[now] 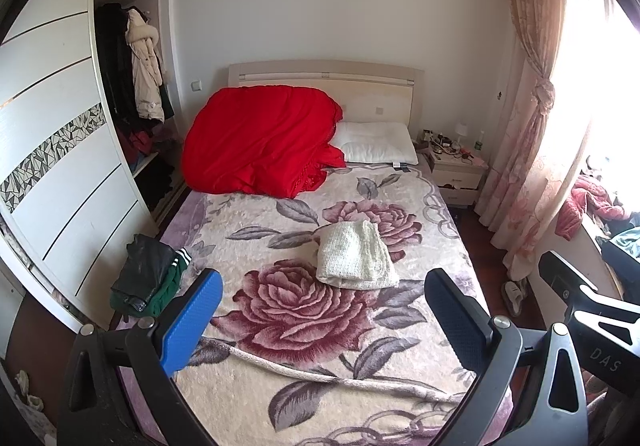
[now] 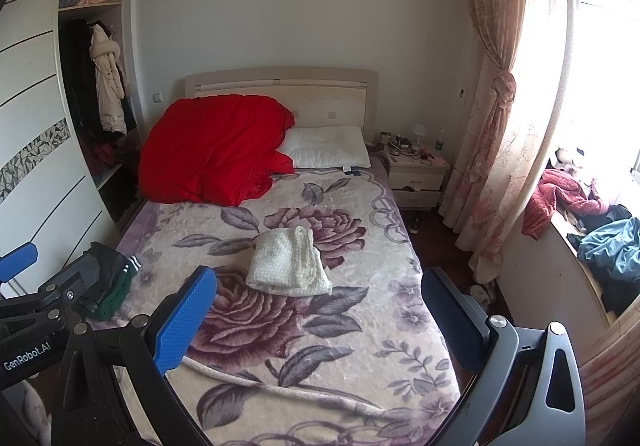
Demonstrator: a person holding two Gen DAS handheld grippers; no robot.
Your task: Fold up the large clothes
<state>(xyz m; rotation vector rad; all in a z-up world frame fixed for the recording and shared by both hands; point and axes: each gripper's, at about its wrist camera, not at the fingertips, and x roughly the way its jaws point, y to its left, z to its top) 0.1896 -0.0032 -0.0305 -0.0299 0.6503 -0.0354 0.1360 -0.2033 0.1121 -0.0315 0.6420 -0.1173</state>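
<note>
A folded white knitted garment (image 1: 356,258) lies in the middle of the flowered bed cover (image 1: 304,346); it also shows in the right wrist view (image 2: 288,264). A small pile of folded dark and green clothes (image 1: 146,278) sits at the bed's left edge, also in the right wrist view (image 2: 106,278). My left gripper (image 1: 320,322) is open and empty, held above the foot of the bed. My right gripper (image 2: 316,320) is open and empty beside it, to the right. Both are well short of the white garment.
A red quilt (image 1: 260,141) and white pillow (image 1: 376,143) lie at the head of the bed. An open wardrobe (image 1: 132,85) stands left. A nightstand (image 2: 416,175), curtain (image 2: 496,125) and a clothes-strewn window ledge (image 2: 592,242) are right. Slippers (image 2: 484,292) lie on the floor.
</note>
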